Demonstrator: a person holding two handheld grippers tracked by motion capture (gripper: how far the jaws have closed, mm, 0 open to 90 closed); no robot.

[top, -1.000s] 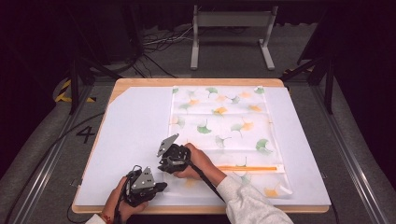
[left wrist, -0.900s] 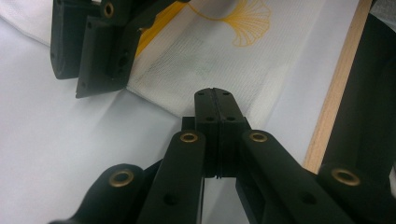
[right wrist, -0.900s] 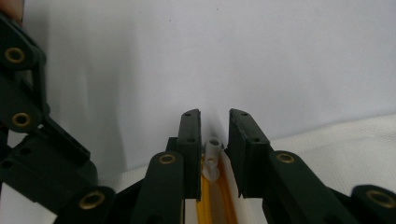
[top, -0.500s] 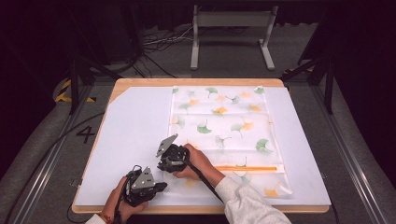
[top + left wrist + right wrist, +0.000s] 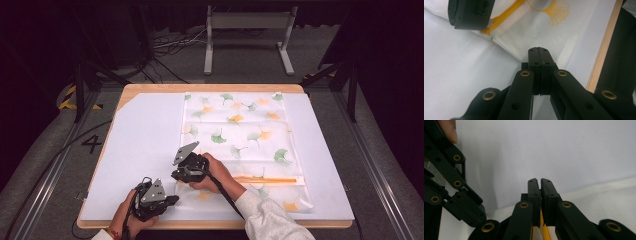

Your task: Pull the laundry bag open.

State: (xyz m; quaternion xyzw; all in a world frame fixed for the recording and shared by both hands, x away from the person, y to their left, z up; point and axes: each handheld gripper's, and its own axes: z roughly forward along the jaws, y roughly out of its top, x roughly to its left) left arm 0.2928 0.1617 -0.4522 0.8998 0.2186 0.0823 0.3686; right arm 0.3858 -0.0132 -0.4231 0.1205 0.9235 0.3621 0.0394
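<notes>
1. Item: one white mesh bag printed with green and orange ginkgo leaves [image 5: 240, 135], lying flat on the white sheet [image 5: 140, 140] that covers the wooden table [image 5: 150, 89]. It sits right of centre, with its near left corner by your hands.
2. Handling, judged: light, limp and thin. It will drape and fold rather than hold its shape, and the open weave could snag or stretch if you tug hard. The two layers may slide over each other.
3. Where to hold: the seamed edge or the orange zip [image 5: 265, 180], which is stiffer than the mesh. Pinch at one end and steady the corner with the other tool.
4. Left gripper [image 5: 539, 51]: jaws fully together, tip at the bag's near edge. You cannot tell whether any cloth is caught.
5. Right gripper [image 5: 539, 181]: jaws have just been closing and now stand nearly together, with the orange zip showing between them low down. It looks pinched.
6. Count: one bag, one zip, two grippers, one sheet, one table.
</notes>
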